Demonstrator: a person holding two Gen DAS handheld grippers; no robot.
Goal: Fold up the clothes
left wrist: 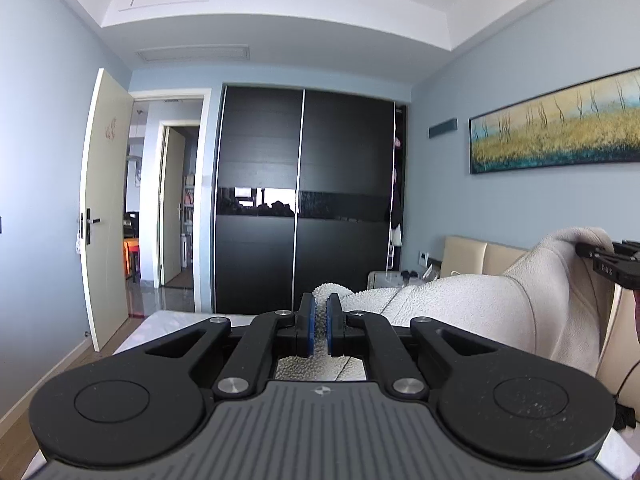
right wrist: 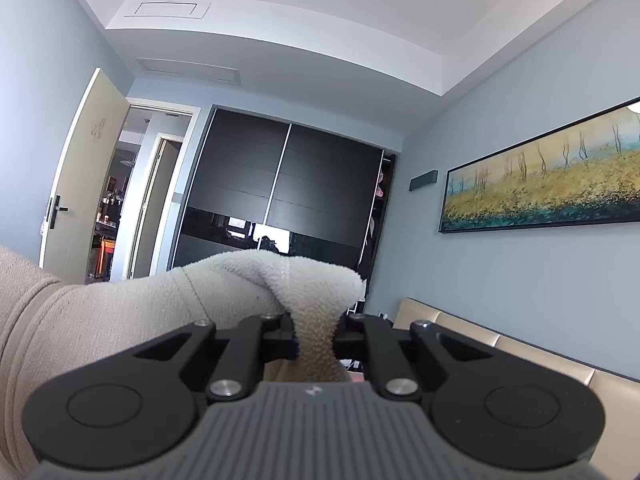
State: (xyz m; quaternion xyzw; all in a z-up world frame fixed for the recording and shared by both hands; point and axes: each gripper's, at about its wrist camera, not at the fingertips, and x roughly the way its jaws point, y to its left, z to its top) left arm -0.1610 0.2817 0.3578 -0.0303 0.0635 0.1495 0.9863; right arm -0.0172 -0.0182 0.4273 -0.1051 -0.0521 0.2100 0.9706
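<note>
A cream fleece garment (left wrist: 472, 304) hangs stretched between my two grippers, held up high above the bed. My left gripper (left wrist: 319, 320) is shut on one edge of it, a thin fold pinched between the blue pads (left wrist: 309, 326). In the left wrist view the right gripper (left wrist: 600, 262) shows at the far right, gripping the garment's other end. In the right wrist view my right gripper (right wrist: 316, 340) is shut on a thick bunch of the garment (right wrist: 248, 284), which drapes off to the left and hides the fingertips.
A black sliding wardrobe (left wrist: 304, 200) fills the far wall, with an open door (left wrist: 106, 216) to its left. A beige padded headboard (right wrist: 480, 332) and a long framed painting (right wrist: 552, 176) line the right wall. The bed surface (left wrist: 168, 326) lies below.
</note>
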